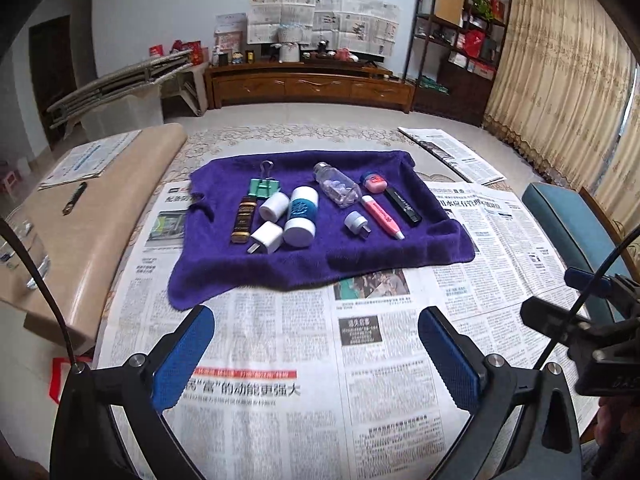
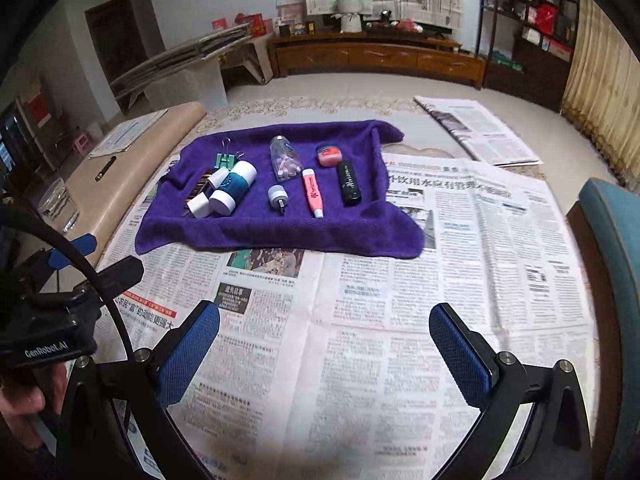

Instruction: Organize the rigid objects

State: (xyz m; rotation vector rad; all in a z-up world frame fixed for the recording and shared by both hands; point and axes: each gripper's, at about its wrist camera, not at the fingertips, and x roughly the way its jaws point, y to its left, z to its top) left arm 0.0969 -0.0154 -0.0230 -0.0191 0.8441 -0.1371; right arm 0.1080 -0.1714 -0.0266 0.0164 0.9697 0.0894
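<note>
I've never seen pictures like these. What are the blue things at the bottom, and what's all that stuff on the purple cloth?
Those blue things are the fingers of grabbing tools a person holds, one per hand. Each tool has its own camera, so one picture looks out from the left gripper and the other from the right gripper. Both are open and hold nothing. Ahead, on newspaper, lies a purple towel with small things on it: a clear bottle, a pink pen, a black stick, a white-and-teal tube and a green clip.

Small items lie in a row on the towel [image 1: 248, 276], which rests on newspaper [image 1: 280, 360], seemingly over a table
</note>
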